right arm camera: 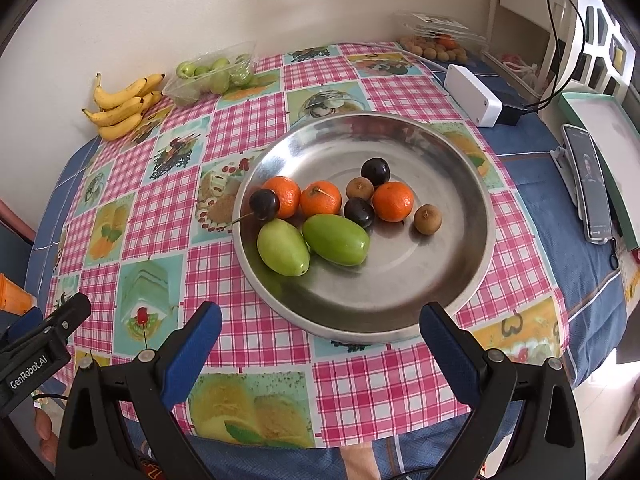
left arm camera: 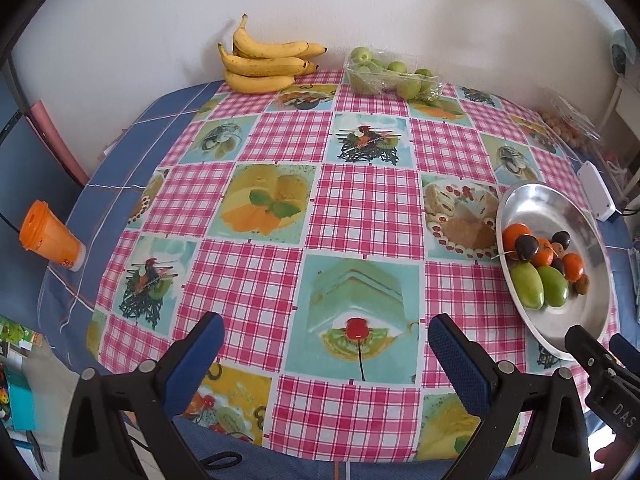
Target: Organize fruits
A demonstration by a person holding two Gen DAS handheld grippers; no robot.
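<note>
1. My left claw (left arm camera: pixel 326 354) is released, nothing between its blue pads – it hangs over the near edge of the tabletop (left arm camera: pixel 360 208), above a printed cherry picture.
2. My right claw (right arm camera: pixel 320 344) is also released and empty, poised at the near rim of the metal plate (right arm camera: pixel 460 184).
3. Fruit in the plate: two green fruits (right arm camera: pixel 312 244) side by side and touching, three tangerines (right arm camera: pixel 394 201), three dark cherries (right arm camera: pixel 375 171), two small brown longans (right arm camera: pixel 427 219).
4. At the far edge by the wall: banana bunch (left arm camera: pixel 266 62), with a clear tray of green fruits (left arm camera: pixel 386 74) just beside it.
5. Far right corner – a clear box of brown longans (right arm camera: pixel 436 46).
6. Near the plate's right side: white box (right arm camera: pixel 474 94) with cable, phone (right arm camera: pixel 591 184) on a stand.
7. Orange cup (left arm camera: pixel 50 236) lies tipped at the left edge.
8. Open cloth between my left claw and the bananas.
</note>
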